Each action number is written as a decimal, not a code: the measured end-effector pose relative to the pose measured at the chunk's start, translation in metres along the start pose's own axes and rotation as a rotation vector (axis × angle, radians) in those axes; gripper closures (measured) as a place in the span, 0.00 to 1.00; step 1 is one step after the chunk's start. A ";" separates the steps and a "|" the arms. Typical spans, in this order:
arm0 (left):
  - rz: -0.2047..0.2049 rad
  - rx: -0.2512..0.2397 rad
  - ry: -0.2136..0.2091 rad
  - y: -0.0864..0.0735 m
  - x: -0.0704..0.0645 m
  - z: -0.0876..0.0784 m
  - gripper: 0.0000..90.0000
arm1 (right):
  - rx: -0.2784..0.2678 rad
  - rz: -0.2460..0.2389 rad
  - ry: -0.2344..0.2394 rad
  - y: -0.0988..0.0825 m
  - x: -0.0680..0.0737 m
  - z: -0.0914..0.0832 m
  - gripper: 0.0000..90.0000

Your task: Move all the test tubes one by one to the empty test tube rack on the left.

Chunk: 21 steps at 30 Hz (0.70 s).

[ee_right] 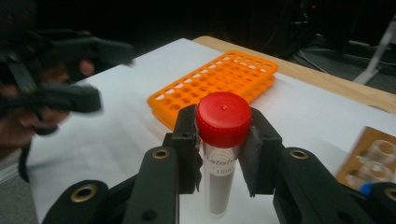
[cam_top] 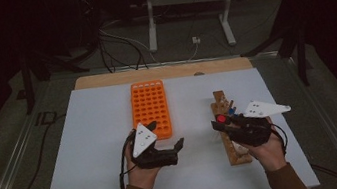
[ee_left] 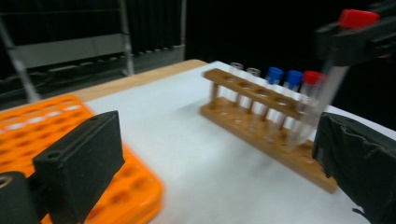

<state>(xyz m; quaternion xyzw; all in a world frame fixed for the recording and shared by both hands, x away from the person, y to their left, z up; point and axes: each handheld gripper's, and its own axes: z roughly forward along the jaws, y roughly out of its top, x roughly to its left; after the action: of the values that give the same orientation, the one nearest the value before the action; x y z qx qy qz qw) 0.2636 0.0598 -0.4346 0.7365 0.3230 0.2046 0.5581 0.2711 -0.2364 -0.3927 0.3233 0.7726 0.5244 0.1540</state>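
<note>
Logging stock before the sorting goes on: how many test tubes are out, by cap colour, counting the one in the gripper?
Red-capped tubes: 2 (one held in the right gripper, one in the wooden rack)
Blue-capped tubes: 2
Uncapped tubes: 2
Total: 6

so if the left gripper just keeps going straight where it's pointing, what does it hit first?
Probably the wooden rack with its capped tubes, which lies ahead between the open jaws of the left gripper. Before it is bare white table. The red-capped tube in the right gripper hangs nearby; depth is unclear.
</note>
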 end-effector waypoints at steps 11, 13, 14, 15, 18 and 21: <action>0.001 0.047 -0.092 0.000 -0.022 0.026 0.18 | 0.020 0.006 0.043 -0.002 0.016 0.026 0.78; 0.012 0.065 -0.108 0.000 -0.027 0.029 0.18 | 0.021 0.008 0.046 -0.002 0.017 0.027 0.78; 0.018 0.065 -0.101 -0.001 -0.029 0.030 0.21 | 0.020 0.007 0.051 -0.002 0.018 0.029 0.78; 0.033 0.068 -0.090 -0.001 -0.031 0.031 0.29 | 0.019 0.008 0.054 -0.002 0.019 0.030 0.78; 0.025 0.065 -0.112 -0.002 -0.035 0.033 0.44 | 0.022 0.006 0.066 -0.002 0.022 0.034 0.78; 0.011 0.070 -0.135 -0.002 -0.034 0.035 0.54 | 0.021 0.012 0.076 -0.002 0.023 0.036 0.78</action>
<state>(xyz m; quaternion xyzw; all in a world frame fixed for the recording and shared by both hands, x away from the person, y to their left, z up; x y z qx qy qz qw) 0.2619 0.0117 -0.4447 0.7693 0.2874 0.1464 0.5515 0.2740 -0.1963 -0.4070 0.3094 0.7812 0.5292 0.1180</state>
